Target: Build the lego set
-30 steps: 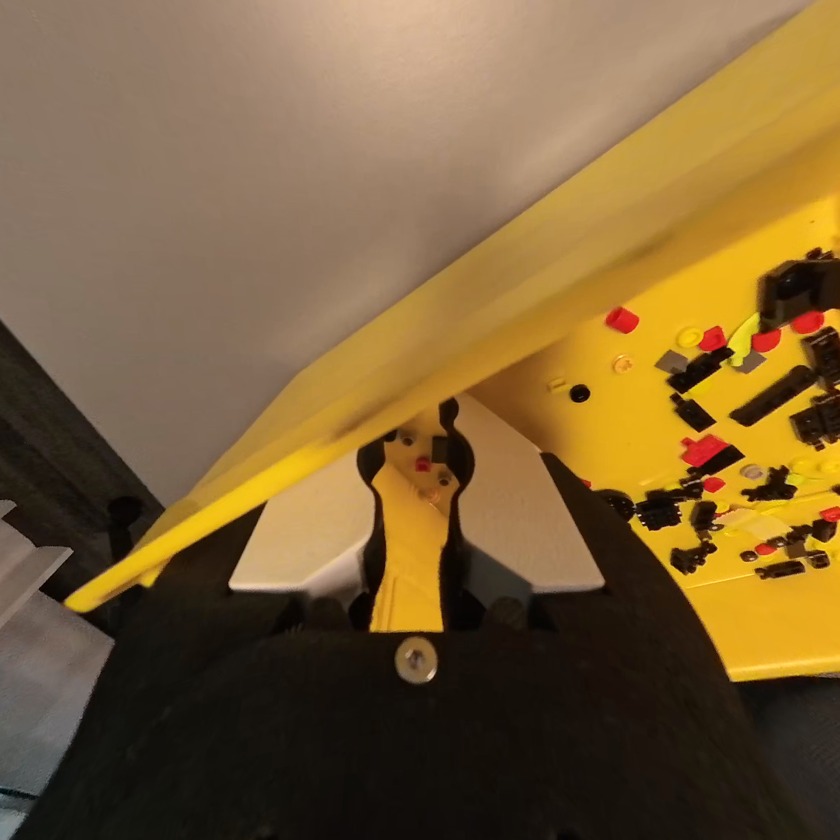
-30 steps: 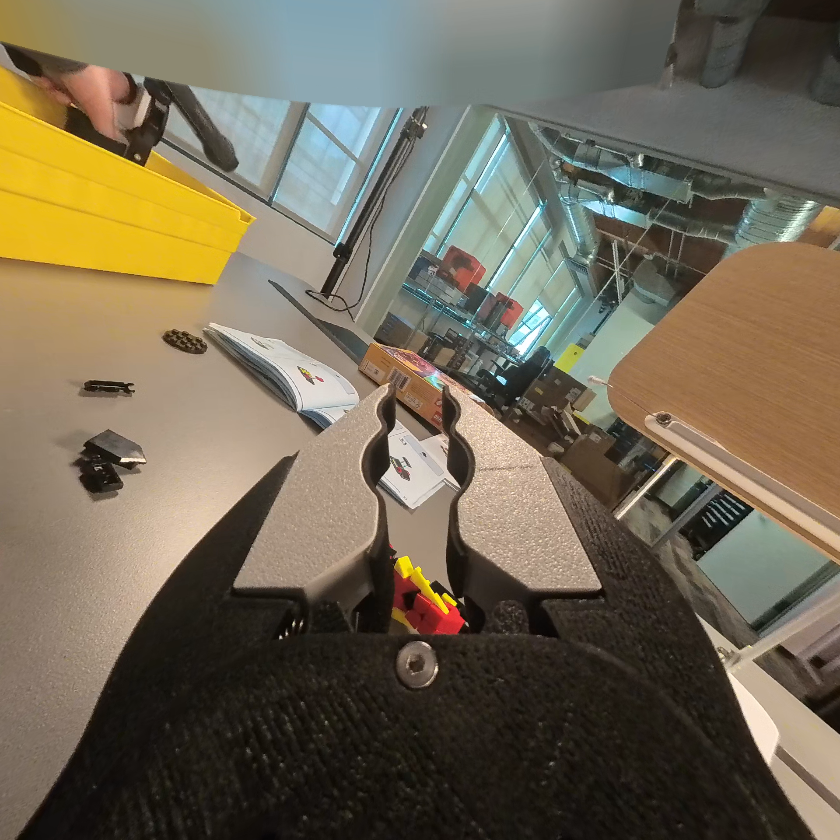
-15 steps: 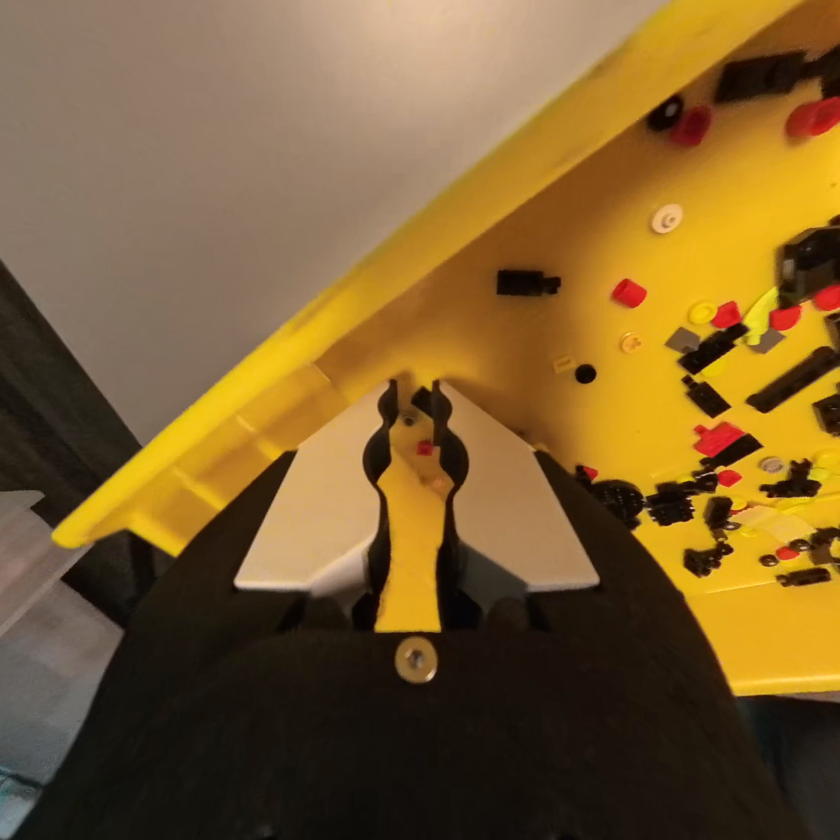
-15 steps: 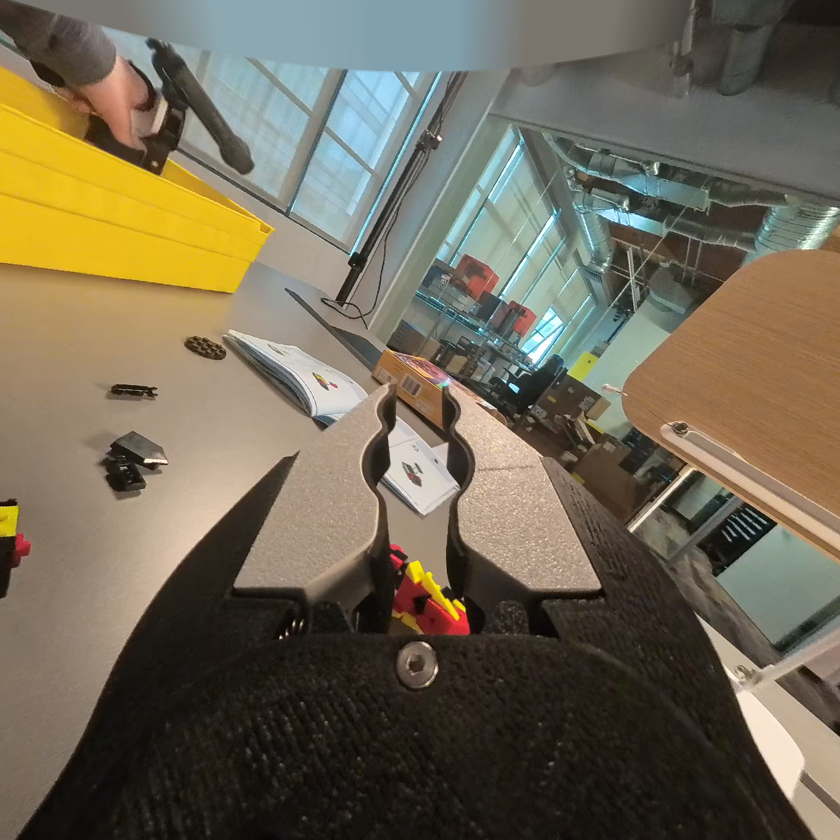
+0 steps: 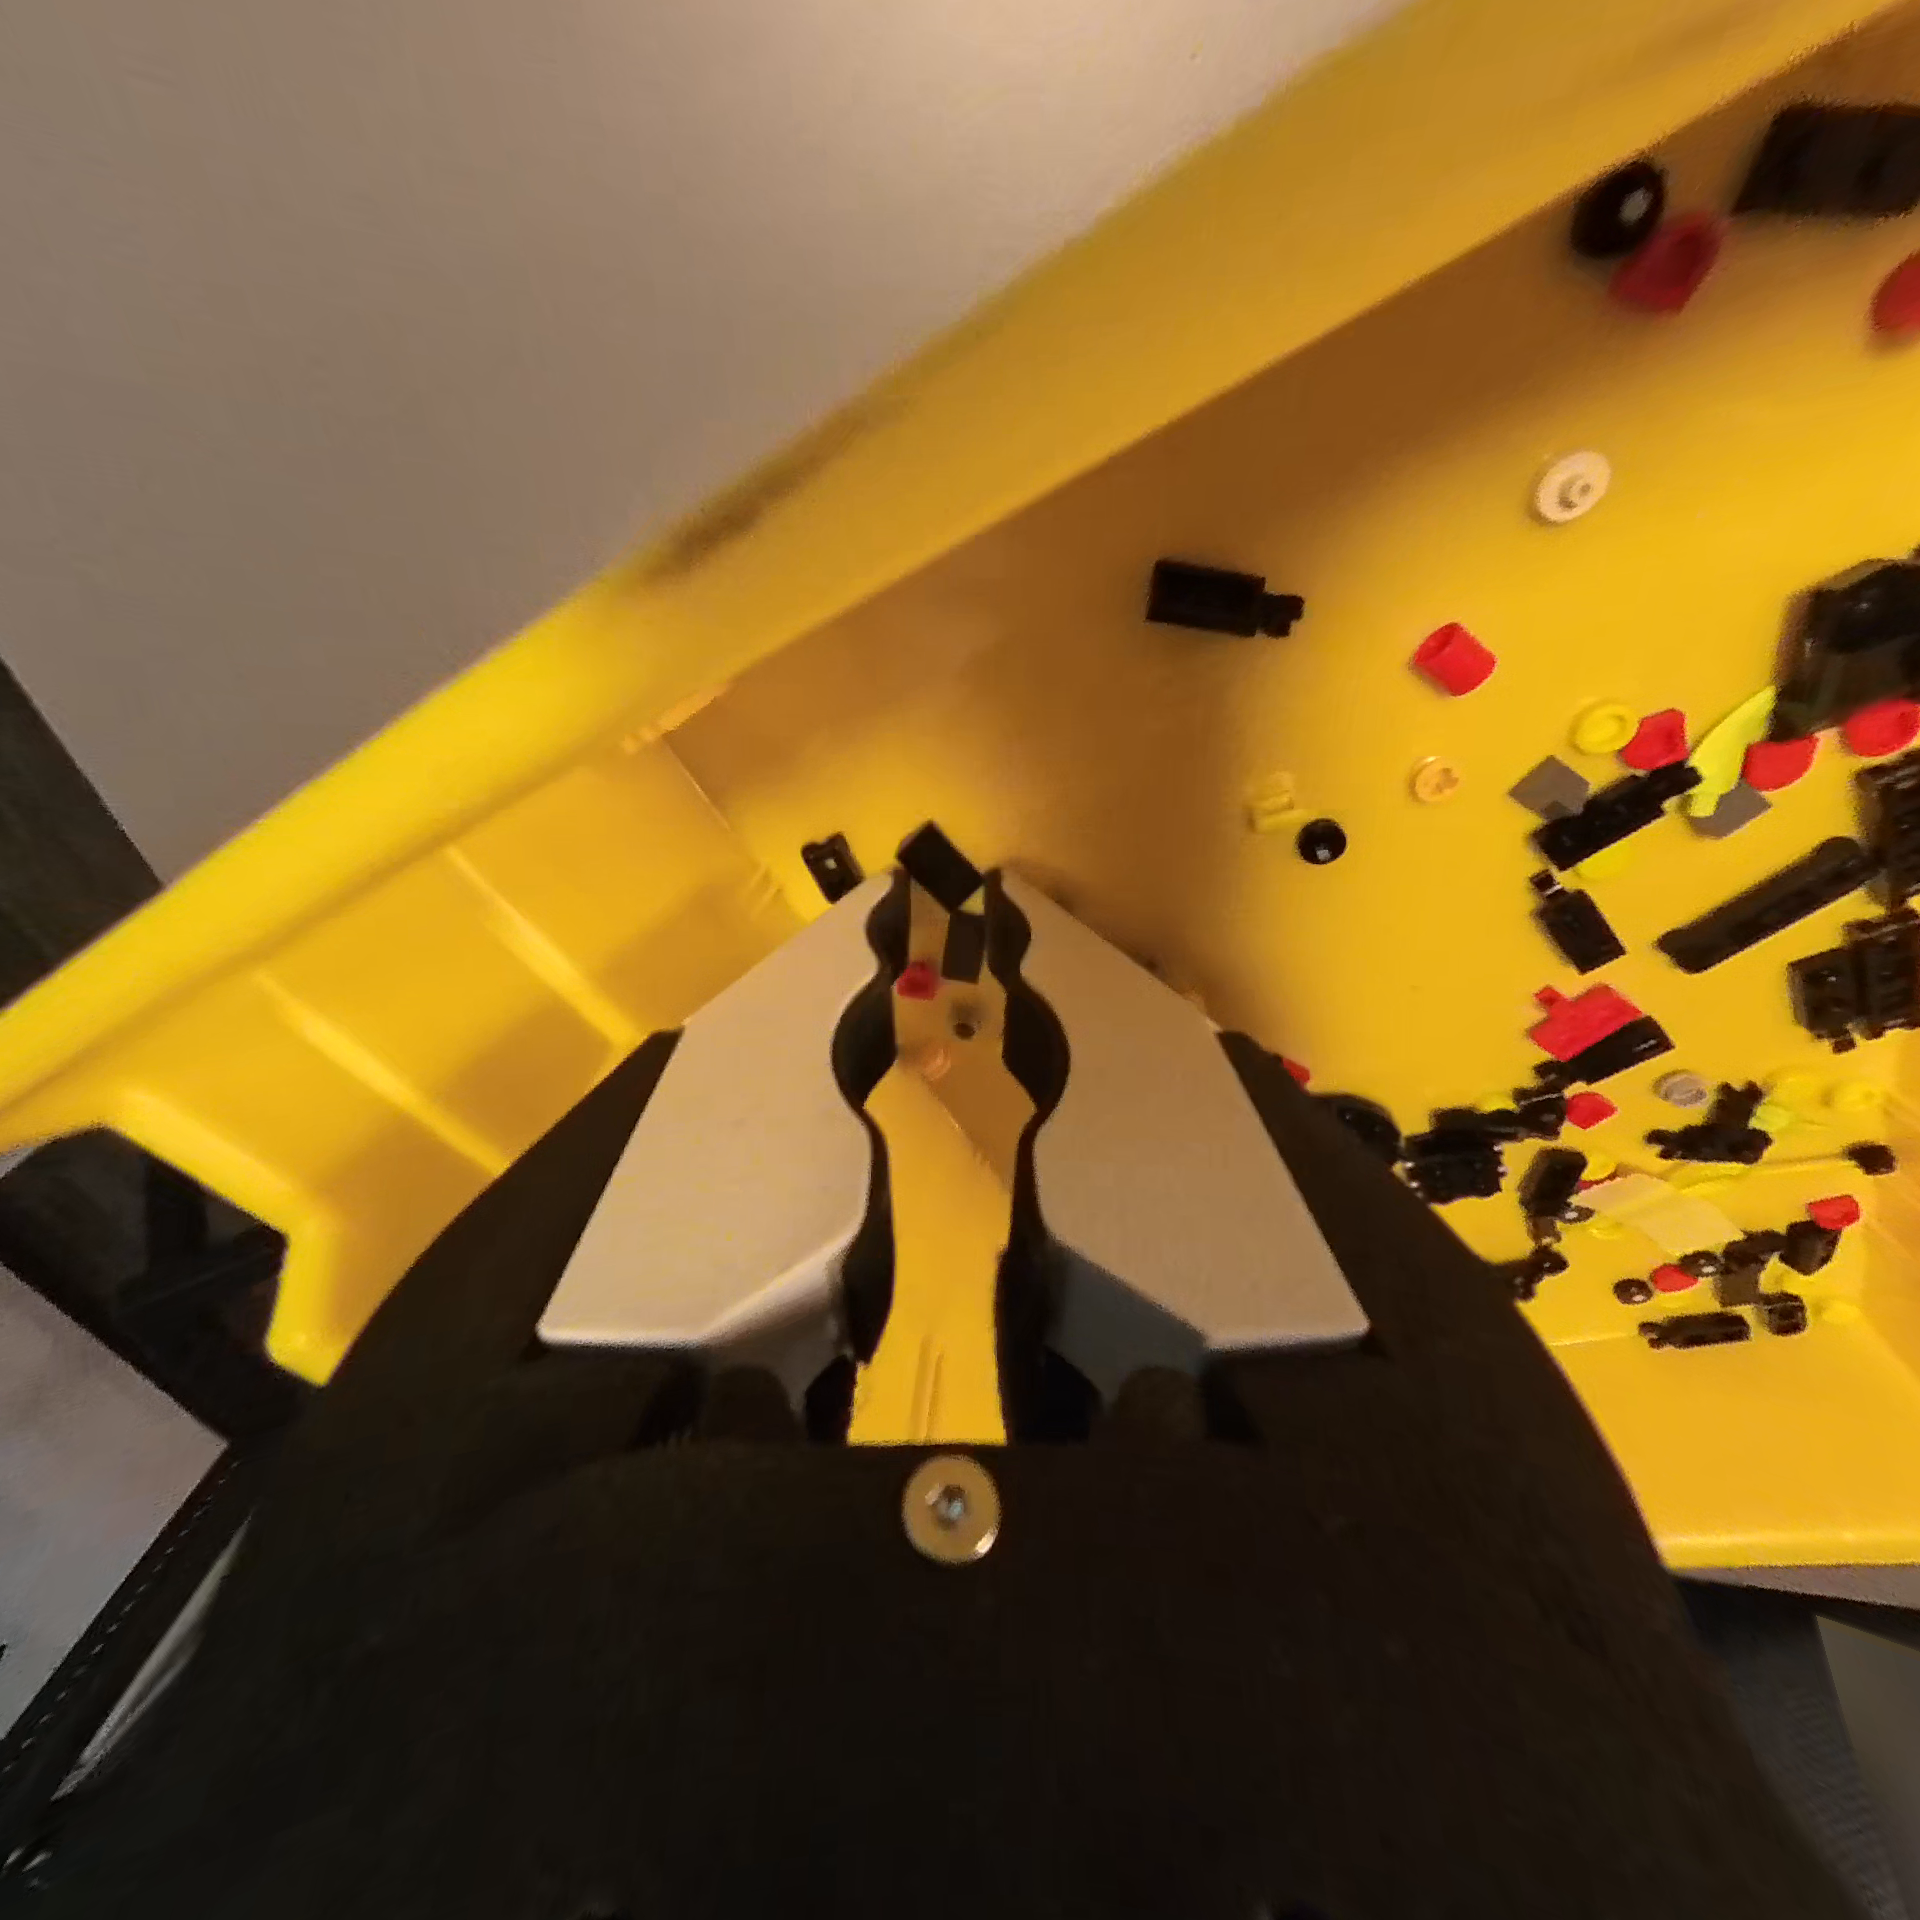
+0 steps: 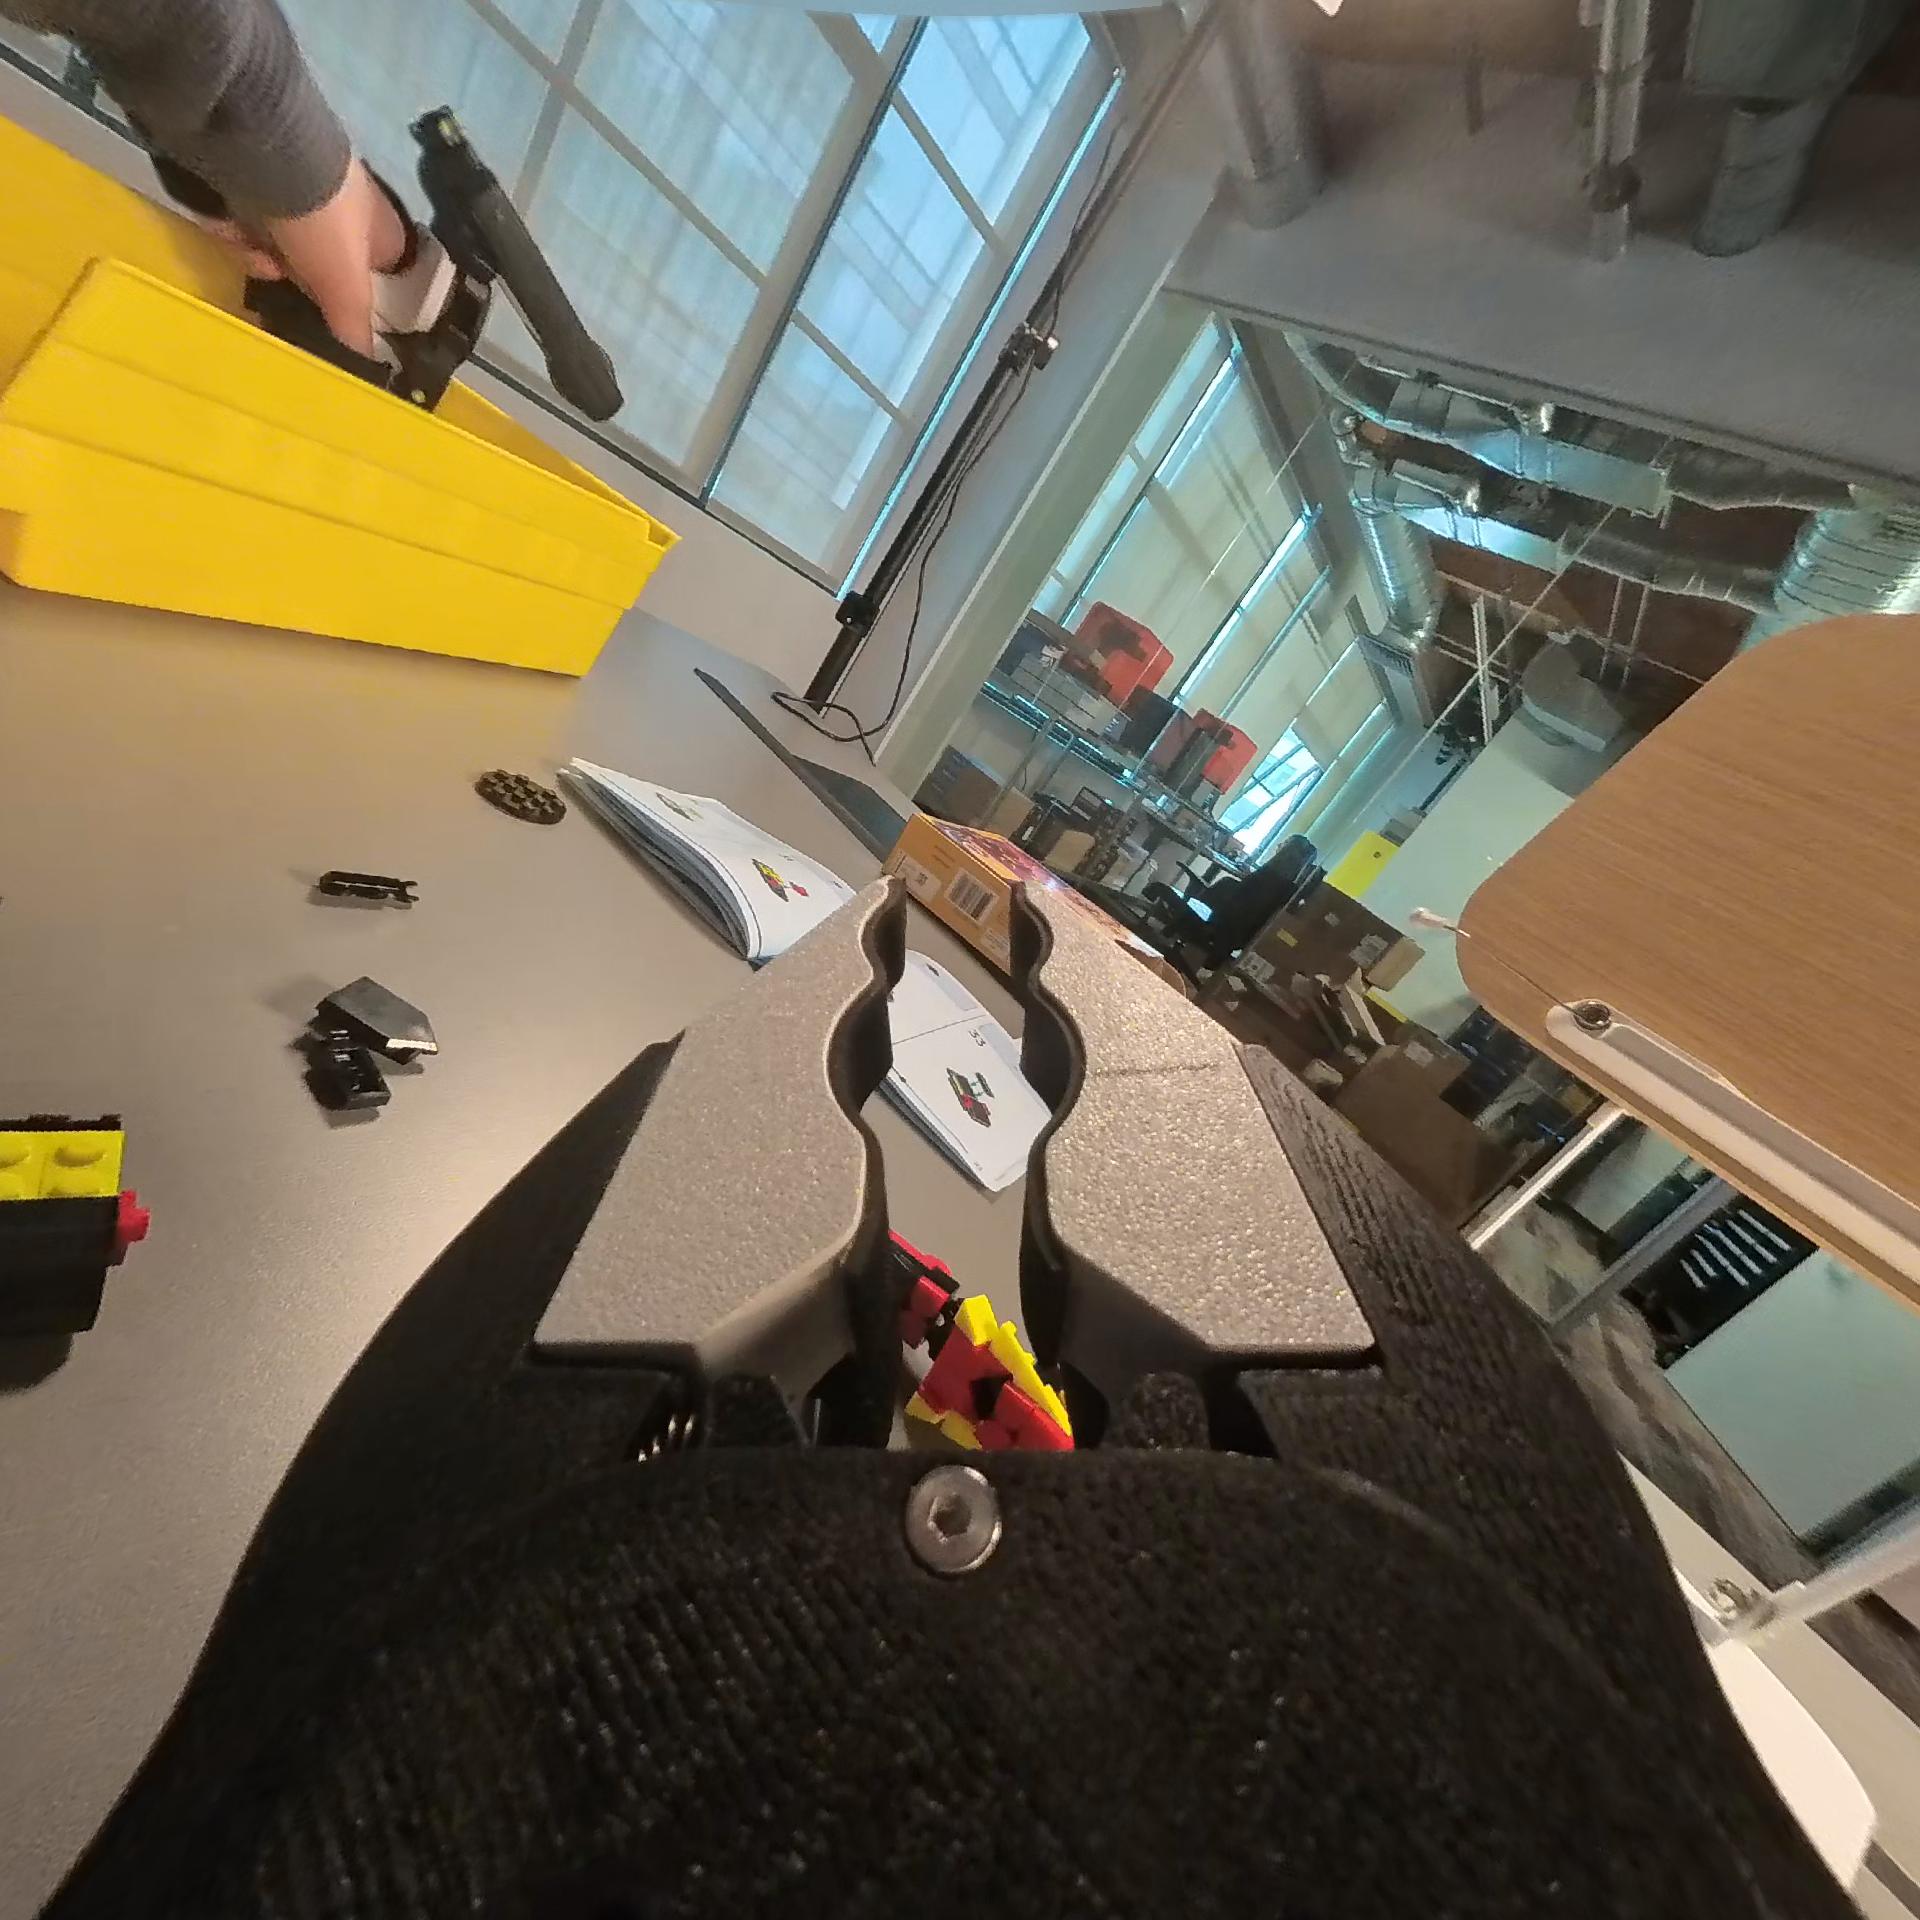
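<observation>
left claw (image 5: 943,902) closing on a small black brick (image 5: 938,864) at its tips, brick's long axis tilting across the gap | sitting in the yellow bin (image 5: 1195,436) corner, loose pieces lying to its right | right claw (image 6: 951,920) gaping empty, hovering over the tabletop (image 6: 260,831), farther off

Left claw (image 5: 940,902) pinched — right claw (image 6: 948,912) parted.
</observation>
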